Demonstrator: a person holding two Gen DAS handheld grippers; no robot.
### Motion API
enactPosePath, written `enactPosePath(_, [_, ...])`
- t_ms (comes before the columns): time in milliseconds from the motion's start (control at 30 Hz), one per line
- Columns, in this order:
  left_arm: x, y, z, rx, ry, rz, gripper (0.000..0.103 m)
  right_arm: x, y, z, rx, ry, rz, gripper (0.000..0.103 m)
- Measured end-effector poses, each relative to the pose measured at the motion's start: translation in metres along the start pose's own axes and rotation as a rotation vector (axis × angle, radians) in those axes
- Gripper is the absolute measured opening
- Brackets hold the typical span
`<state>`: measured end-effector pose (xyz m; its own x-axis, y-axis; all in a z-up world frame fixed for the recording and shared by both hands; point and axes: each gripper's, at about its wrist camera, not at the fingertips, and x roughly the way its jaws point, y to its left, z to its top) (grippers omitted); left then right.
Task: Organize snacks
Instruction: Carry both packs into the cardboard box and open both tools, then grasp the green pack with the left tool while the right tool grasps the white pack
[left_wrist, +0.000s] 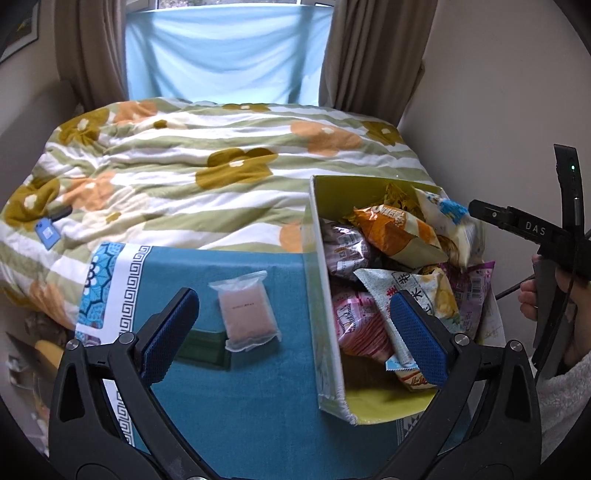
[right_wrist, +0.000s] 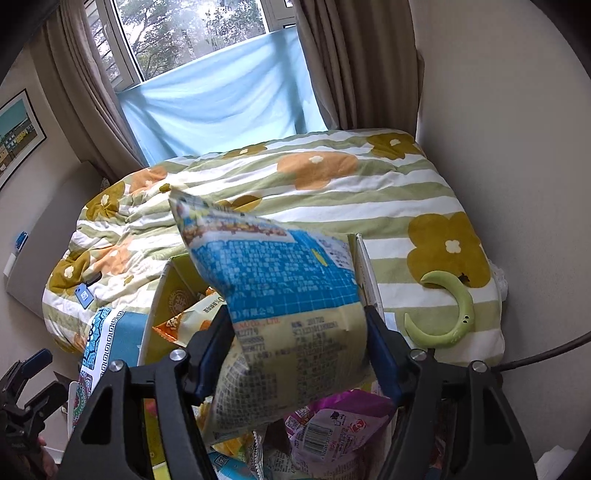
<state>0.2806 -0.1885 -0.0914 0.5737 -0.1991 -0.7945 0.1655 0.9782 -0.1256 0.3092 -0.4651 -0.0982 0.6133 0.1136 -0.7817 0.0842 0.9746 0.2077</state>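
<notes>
My right gripper (right_wrist: 299, 350) is shut on a blue-and-cream snack bag (right_wrist: 280, 295) and holds it tilted above the snack box (right_wrist: 162, 295). In the left wrist view the same bag (left_wrist: 448, 218) hangs over the box (left_wrist: 317, 295), which is full of several snack packs, among them an orange bag (left_wrist: 395, 232) and a pink pack (left_wrist: 360, 325). My left gripper (left_wrist: 291, 328) is open and empty, straddling the box's left wall. A clear-wrapped pink snack (left_wrist: 247, 310) and a dark green packet (left_wrist: 201, 347) lie on the teal cloth (left_wrist: 240, 398) left of the box.
A bed with a floral striped quilt (left_wrist: 221, 155) fills the space behind, below a window with a light blue cloth (left_wrist: 225, 51). A small blue tag (left_wrist: 46, 230) lies on the quilt's left. A green crescent-shaped object (right_wrist: 448, 314) lies on the quilt right of the box.
</notes>
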Motion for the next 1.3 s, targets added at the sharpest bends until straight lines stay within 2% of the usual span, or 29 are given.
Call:
enactPosePath(33, [-0.001,0.004,-0.003,-0.006,0.002,0.007,0.102,0.001,-0.001,-0.001,0.006,-0.002,0.004,0.096])
enactPosePath(67, [-0.002,0.007,-0.006,-0.013,0.005,0.015,0.102,0.001,-0.001,-0.004,0.005,-0.005,-0.002,0.103])
enactPosePath(233, [-0.006,0.02,-0.017,-0.033,0.019,0.026,0.102,-0.006,0.004,-0.021,-0.058,-0.031,-0.039,0.103])
enactPosePath(333, [-0.013,0.022,-0.022,-0.027,0.009,0.034,0.102,-0.013,0.008,-0.028,-0.086,-0.036,-0.03,0.103])
enactPosePath(500, [-0.034,0.021,-0.026,0.004,-0.033,0.052,0.102,-0.032,0.019,-0.032,-0.099,-0.058,-0.014,0.103])
enactPosePath(700, [-0.062,0.032,-0.029,0.026,-0.084,0.036,0.102,-0.066,0.04,-0.037,-0.135,-0.112,-0.015,0.103])
enactPosePath(1000, [-0.093,0.087,-0.037,0.071,-0.101,0.016,0.102,-0.114,0.1,-0.056,-0.16,-0.211,-0.009,0.103])
enactPosePath(1167, [-0.099,0.127,-0.043,0.103,-0.078,0.005,0.102,-0.115,0.143,-0.067,-0.143,-0.212,0.009,0.103])
enactPosePath(1300, [-0.096,0.158,-0.044,0.134,-0.056,-0.033,0.102,-0.104,0.18,-0.077,-0.129,-0.195,0.022,0.103])
